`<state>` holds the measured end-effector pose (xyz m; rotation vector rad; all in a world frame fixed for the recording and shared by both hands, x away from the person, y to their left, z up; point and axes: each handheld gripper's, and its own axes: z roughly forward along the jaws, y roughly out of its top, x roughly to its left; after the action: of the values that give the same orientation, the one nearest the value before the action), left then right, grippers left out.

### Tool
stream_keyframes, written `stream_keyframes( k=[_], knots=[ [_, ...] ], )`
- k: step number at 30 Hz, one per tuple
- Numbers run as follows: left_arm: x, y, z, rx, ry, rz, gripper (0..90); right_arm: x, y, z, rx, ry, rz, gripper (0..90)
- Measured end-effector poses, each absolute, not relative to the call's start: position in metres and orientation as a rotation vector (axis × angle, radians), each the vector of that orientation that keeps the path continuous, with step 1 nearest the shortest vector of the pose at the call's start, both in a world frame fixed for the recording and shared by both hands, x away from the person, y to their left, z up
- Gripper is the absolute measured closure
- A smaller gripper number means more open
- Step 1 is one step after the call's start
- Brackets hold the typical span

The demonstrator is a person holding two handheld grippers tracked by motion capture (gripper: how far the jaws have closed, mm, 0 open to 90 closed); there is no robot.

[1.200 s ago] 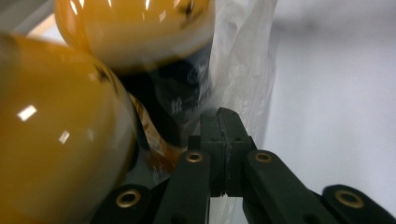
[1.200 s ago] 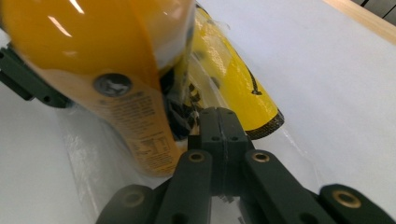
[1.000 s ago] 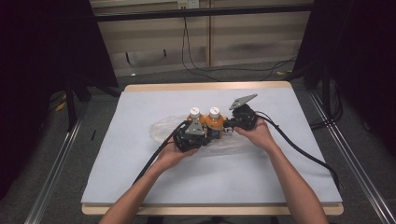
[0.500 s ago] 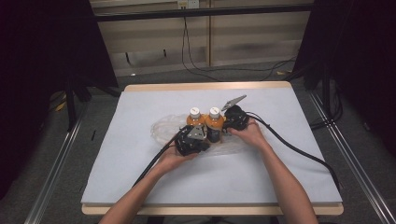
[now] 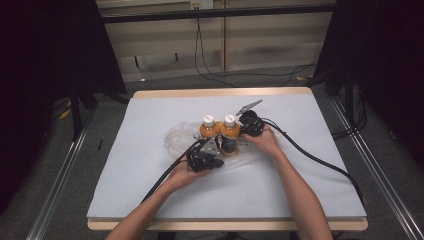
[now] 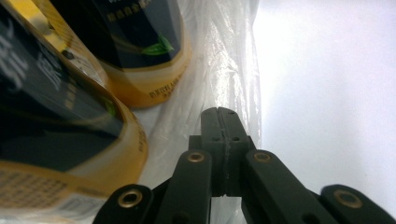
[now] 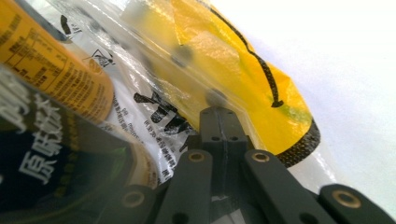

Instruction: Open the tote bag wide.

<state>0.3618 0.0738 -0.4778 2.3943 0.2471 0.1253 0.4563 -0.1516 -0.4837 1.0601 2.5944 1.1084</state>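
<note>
Orange bottles (image 5: 220, 132) upright | side by side | plastic bag (image 5: 175, 140) flat

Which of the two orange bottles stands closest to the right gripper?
The right-hand bottle of the pair; the right gripper sits just beside it, while the other bottle stands farther left.

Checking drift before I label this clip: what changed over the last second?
The right gripper moved left, in against the two bottles; the left gripper edged slightly toward them. In the gripper views both sets of jaws are shut on the clear plastic bag. The bottles stayed upright, side by side, in place on the white table cover.
</note>
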Motion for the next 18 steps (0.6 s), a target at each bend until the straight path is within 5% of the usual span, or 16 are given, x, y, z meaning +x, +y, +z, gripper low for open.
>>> stream_keyframes(
  k=[18],
  knots=[
    [0.356,0.077,-0.477,2.402,0.21,0.092,90.0,0.475,-0.144,-0.481,1.089,2.564,1.013,90.0]
  ],
)
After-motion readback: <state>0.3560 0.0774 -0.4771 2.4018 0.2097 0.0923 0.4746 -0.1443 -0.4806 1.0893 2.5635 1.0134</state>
